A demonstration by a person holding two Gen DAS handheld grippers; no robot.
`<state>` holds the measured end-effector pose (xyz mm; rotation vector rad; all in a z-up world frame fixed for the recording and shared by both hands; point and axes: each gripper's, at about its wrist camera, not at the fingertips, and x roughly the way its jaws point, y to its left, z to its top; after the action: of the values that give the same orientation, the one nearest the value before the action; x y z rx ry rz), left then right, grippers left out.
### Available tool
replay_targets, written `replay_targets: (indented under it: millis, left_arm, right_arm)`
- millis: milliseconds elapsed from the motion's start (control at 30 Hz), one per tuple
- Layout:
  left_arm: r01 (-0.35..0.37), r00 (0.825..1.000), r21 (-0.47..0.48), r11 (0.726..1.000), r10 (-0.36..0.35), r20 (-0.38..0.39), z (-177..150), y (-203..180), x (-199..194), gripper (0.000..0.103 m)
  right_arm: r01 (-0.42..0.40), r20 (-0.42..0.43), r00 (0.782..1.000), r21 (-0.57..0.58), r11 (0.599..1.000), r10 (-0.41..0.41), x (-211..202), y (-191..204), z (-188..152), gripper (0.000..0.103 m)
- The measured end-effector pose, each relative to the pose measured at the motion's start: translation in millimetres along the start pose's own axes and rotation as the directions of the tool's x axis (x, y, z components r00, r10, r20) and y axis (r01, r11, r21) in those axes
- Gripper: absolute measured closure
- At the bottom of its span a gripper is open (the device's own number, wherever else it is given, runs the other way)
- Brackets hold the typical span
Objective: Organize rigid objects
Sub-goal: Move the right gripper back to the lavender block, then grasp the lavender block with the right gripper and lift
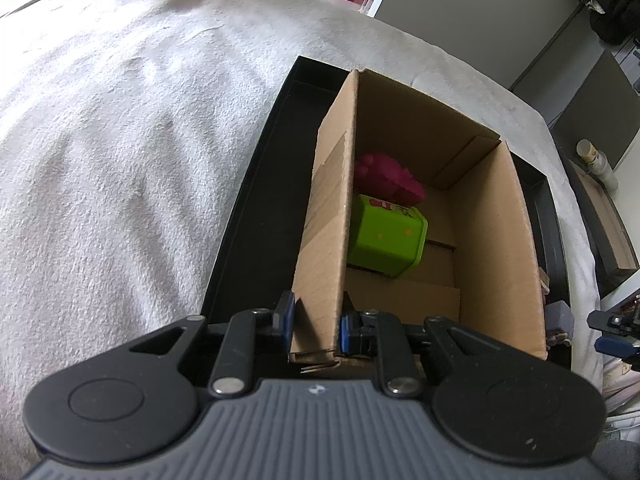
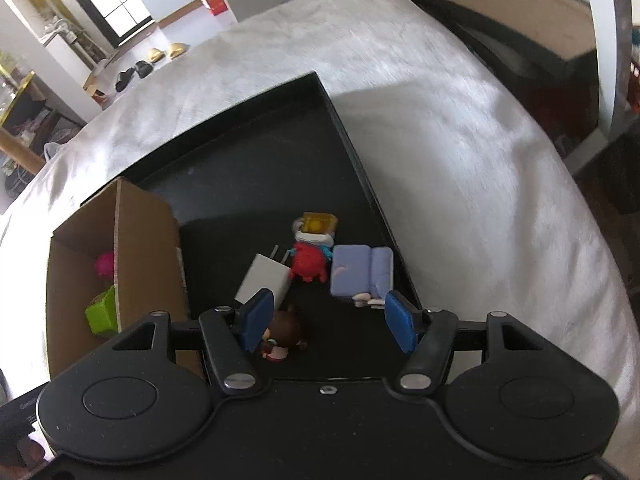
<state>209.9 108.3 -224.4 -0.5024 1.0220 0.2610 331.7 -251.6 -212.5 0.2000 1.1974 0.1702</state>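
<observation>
My left gripper (image 1: 316, 326) is shut on the near left wall of the cardboard box (image 1: 328, 240), which stands in a black tray (image 1: 240, 216). Inside the box lie a green tin (image 1: 386, 236) and a magenta toy (image 1: 388, 178). My right gripper (image 2: 330, 320) is open and empty above the tray (image 2: 260, 160). Below it lie a white charger (image 2: 262, 280), a red figure (image 2: 308, 264), a purple toy sofa (image 2: 360, 274), a yellow block (image 2: 320, 224) and a brown-haired doll (image 2: 284, 334). The box also shows in the right wrist view (image 2: 148, 248).
The tray rests on a white blanket (image 1: 120, 120) covering a bed. The right gripper's tip shows at the right edge of the left wrist view (image 1: 612, 332). A dark cabinet (image 2: 520, 32) stands beyond the bed's right edge.
</observation>
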Motion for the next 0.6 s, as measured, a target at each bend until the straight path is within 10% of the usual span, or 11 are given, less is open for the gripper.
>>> replay_targets:
  millis: [600]
  left_arm:
    - [-0.021,1.000,0.007,1.000,0.021,-0.011,-0.2,-1.1,7.6,0.083]
  right_arm:
    - [0.046,-0.077,0.996,0.013,0.999,-0.045,51.1,-8.8,4.8,0.042]
